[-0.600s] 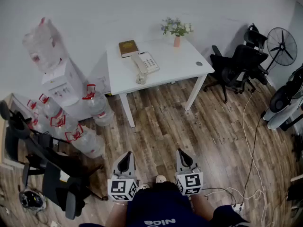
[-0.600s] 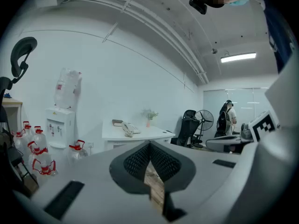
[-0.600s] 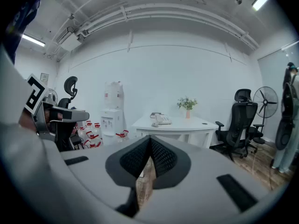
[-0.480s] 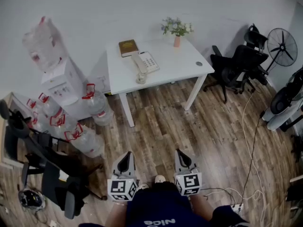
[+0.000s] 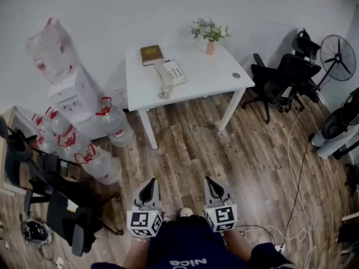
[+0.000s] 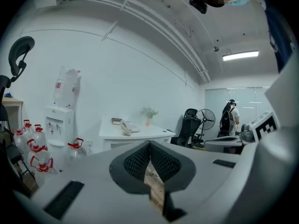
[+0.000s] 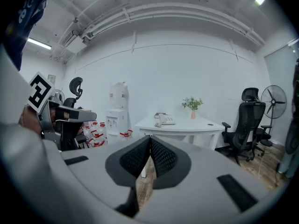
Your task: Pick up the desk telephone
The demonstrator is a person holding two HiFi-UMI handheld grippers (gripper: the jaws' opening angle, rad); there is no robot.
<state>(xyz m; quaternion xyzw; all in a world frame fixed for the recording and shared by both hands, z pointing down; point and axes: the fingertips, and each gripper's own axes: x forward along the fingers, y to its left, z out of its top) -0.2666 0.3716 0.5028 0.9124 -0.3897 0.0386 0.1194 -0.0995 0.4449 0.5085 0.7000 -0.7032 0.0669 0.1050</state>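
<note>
A white desk telephone lies on the white table across the room, its handset on the left side. The same telephone shows small in the left gripper view, and the telephone again in the right gripper view. My left gripper and right gripper are held low over the wooden floor, far short of the table. Both are shut with nothing between the jaws. The left gripper and right gripper point level toward the table.
A brown book and a vase of flowers also stand on the table. A water dispenser with several bottles is at the left. Black office chairs and a fan stand at the right. Cables lie on the floor.
Nearly nothing has changed. The view has shifted slightly, and both grippers stay shut in the same place.
</note>
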